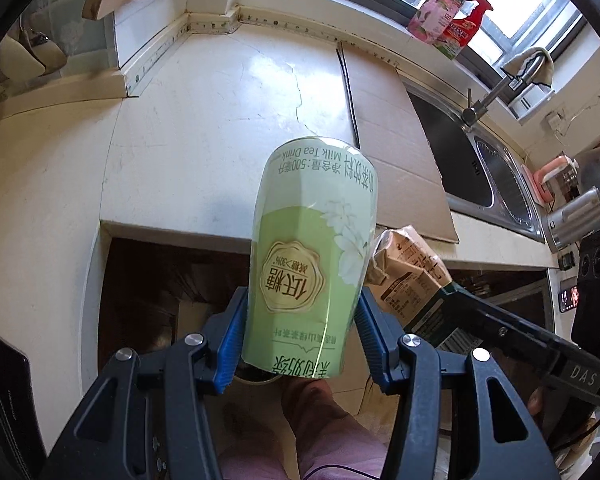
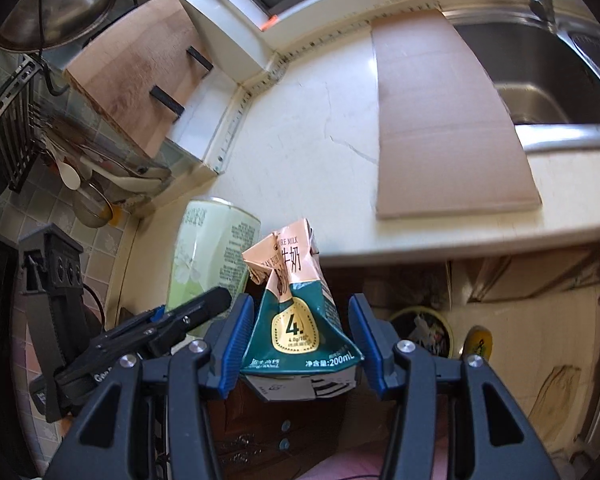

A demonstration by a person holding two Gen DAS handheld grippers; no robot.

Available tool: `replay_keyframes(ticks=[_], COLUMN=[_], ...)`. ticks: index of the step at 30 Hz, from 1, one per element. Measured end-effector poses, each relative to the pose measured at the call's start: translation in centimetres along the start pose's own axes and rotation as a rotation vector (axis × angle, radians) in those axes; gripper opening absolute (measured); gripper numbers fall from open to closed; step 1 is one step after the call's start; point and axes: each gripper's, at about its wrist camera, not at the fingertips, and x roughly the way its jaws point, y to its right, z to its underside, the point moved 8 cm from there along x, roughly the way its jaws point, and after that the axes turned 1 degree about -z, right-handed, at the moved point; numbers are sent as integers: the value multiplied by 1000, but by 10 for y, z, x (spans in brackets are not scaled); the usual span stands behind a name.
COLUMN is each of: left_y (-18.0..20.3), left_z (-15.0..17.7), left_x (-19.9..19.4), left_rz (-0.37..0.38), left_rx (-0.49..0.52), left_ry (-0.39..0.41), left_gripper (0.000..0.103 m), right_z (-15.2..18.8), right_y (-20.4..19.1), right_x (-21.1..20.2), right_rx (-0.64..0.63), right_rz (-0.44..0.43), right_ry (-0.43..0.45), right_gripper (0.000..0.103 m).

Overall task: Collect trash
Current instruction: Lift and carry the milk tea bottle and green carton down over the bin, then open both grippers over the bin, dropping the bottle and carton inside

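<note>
My left gripper [image 1: 300, 304] is shut on a pale green milk tea bottle [image 1: 312, 232], its blue pads pressing both sides. The bottle hangs past the counter's front edge. My right gripper [image 2: 300, 308] is shut on a crushed pink and dark green milk carton [image 2: 296, 312], held by its wide bottom end. The carton [image 1: 408, 268] shows just right of the bottle in the left wrist view. In the right wrist view the bottle [image 2: 212, 256] is just left of the carton. A round bin [image 2: 416, 311] with rubbish in it sits on the floor below, right of the carton.
A white countertop [image 1: 204, 128] carries a flat cardboard sheet [image 2: 444, 120]. To the right are a steel sink [image 2: 548, 80] and a tap [image 1: 496, 92]. Red and pink bottles [image 1: 448, 16] stand on the window sill. A wooden board [image 2: 140, 72] leans at the left wall. A person's leg [image 1: 320, 432] is below.
</note>
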Motion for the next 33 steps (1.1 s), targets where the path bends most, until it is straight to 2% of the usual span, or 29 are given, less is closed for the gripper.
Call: replay_keyframes(ticks=[8, 18, 23, 28, 33], left_y=[1, -19, -42, -72, -102], left_z=[37, 101, 146, 184, 215], left_x=[25, 93, 162, 242, 314], left_rz=[-8, -24, -37, -56, -48], left_rx=[17, -28, -61, -71, -134], left_ry=[-87, -197, -266, -309, -348], left_gripper=[50, 50, 51, 51, 53], right_z=[42, 88, 115, 140, 165], right_y=[25, 96, 145, 189, 228], right_x=[24, 98, 151, 207, 263], right_rx=[51, 128, 163, 164, 175], right_rz=[55, 129, 168, 203, 225], right_ry=[-101, -240, -301, -317, -340], right_gripper=[50, 50, 50, 50, 50])
